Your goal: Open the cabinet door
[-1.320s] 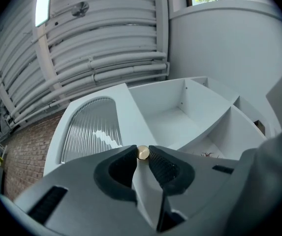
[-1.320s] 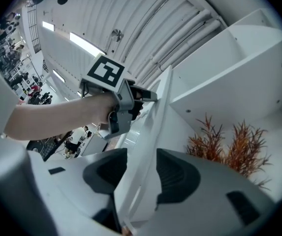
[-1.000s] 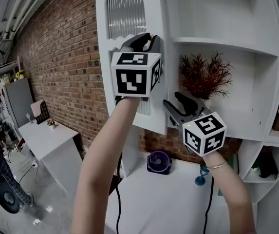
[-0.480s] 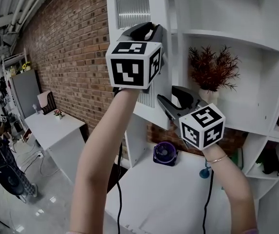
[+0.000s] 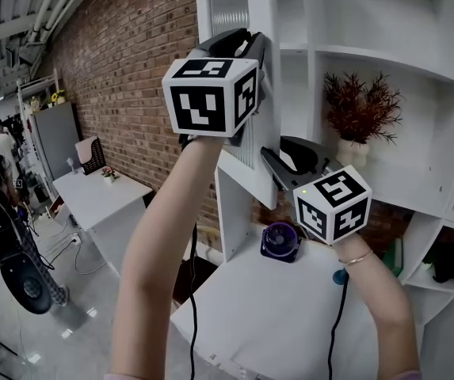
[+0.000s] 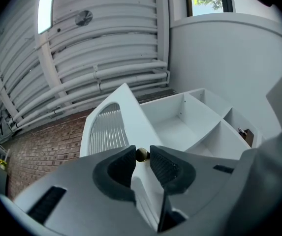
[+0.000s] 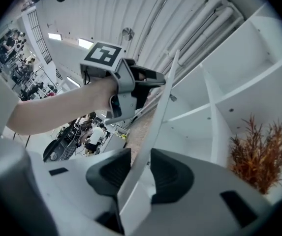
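Qty: left gripper [image 6: 141, 157] + right gripper [image 7: 141, 167] = 2, cabinet door [image 5: 228, 2] x1, knob [image 6: 141, 154] x1, dried plant [image 5: 361, 109] x1, fan [image 5: 280, 241] x1.

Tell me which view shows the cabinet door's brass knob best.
The left gripper view: the knob sits plainly between the left gripper's jaws, which have just been opening. In the head view that gripper covers it. The right gripper view shows only the door's edge; no knob.

Three close views of one cabinet door [image 5: 248, 169]

Matt white door [image 6: 136, 117] w/ ribbed glass [image 6: 106, 132]; shiny brass knob [image 6: 141, 154].
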Motion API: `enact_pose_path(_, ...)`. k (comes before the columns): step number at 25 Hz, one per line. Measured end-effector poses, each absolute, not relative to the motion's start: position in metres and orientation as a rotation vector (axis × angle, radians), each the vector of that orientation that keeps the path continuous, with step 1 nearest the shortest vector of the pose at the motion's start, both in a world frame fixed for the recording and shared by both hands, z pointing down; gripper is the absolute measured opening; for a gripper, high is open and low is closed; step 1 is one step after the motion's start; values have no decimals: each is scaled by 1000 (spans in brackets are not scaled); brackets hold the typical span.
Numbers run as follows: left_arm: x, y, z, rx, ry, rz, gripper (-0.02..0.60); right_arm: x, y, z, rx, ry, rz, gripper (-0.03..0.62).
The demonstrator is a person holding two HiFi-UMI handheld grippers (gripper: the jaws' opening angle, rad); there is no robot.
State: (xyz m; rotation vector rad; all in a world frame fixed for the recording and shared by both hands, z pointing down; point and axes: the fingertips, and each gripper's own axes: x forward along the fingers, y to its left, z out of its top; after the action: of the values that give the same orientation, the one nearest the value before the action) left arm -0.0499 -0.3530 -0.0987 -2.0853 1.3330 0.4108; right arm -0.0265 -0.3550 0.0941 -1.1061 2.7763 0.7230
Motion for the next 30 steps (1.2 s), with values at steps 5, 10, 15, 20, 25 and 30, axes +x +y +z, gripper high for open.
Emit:
enact_pose_path(5,-65,-341,-97,-2080,1349,411,94,-41,-341,96,-1087,2772,735,129)
enact_pose_path(10,-78,-331,-98,-2052,1365,404,94,-54,-330,95,-1039,2779,748,130)
enact_pose_path(15,-93,-322,-99,-2026,1393,389,92,-69,-320,95,-982,2787,760,133)
enact_pose_path(20,-103,-318,-98,-1995,1421,369,91,-79,-314,97,-928,2788,758,133)
enact_pose_path(25,-114,-313,-97,-1967,1441,361,83,-91,-308,97,-881,2794,769,133)
enact_pose_path(30,-129,-304,-98,-1945,1452,364,75,-106,-300,97,-835,2798,770,133)
